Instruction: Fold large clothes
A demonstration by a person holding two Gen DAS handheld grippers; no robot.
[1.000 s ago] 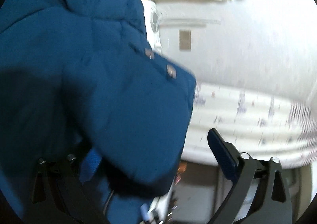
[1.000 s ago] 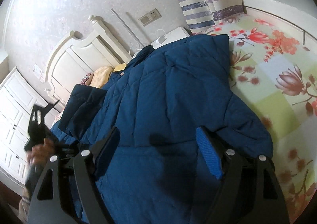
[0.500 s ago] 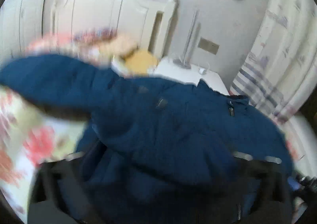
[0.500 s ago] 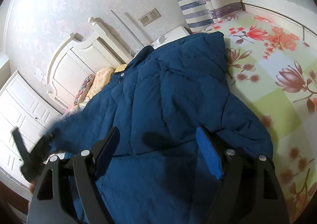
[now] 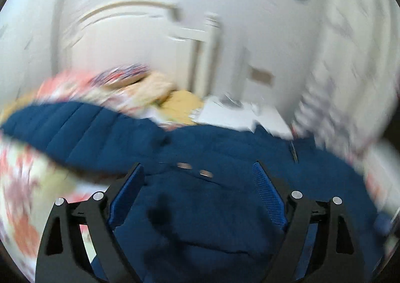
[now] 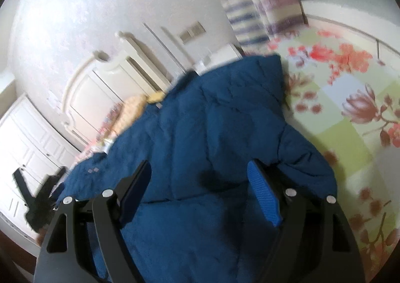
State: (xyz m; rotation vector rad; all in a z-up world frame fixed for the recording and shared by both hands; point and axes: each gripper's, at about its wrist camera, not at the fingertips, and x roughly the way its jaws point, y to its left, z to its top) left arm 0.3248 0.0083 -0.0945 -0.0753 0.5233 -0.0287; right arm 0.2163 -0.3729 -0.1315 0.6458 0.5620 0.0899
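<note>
Dark blue quilted puffer jacket (image 6: 200, 132) is what everything here centres on: it lies spread over a bed covered by a pale green and white sheet printed with red and pink flowers (image 6: 350, 112), its padded body running from the near edge up toward the cream carved wooden headboard (image 6: 100, 87). One long stitched sleeve (image 5: 75, 132) stretches out to the left in the left wrist view, lying over the flowered sheet. Two small metal snap fasteners (image 5: 195, 169) show on the fabric just ahead of the left gripper (image 5: 197, 180).

That left gripper hovers over the jacket with its blue-padded fingers (image 5: 267, 195) set wide apart; its jaws have just been closing in a little from their widest, and the jacket lies below and between them, with neither pad seen pressing on it. The picture from that side is heavily smeared by motion, so finer detail is lost.

The right gripper (image 6: 200, 183) also hangs above the jacket, jaws spread, blue pads (image 6: 262, 198) clear of the cloth, which shows in the gap between them. In the right wrist view the left gripper appears as a blurred black shape at the far left edge of the bed.

Beyond the jacket, a yellow-orange cushion (image 5: 182, 105) sits near the headboard, a striped curtain (image 6: 245, 22) hangs at the right, and a switch plate (image 6: 191, 32) is fixed to the pale wall (image 6: 75, 7).
</note>
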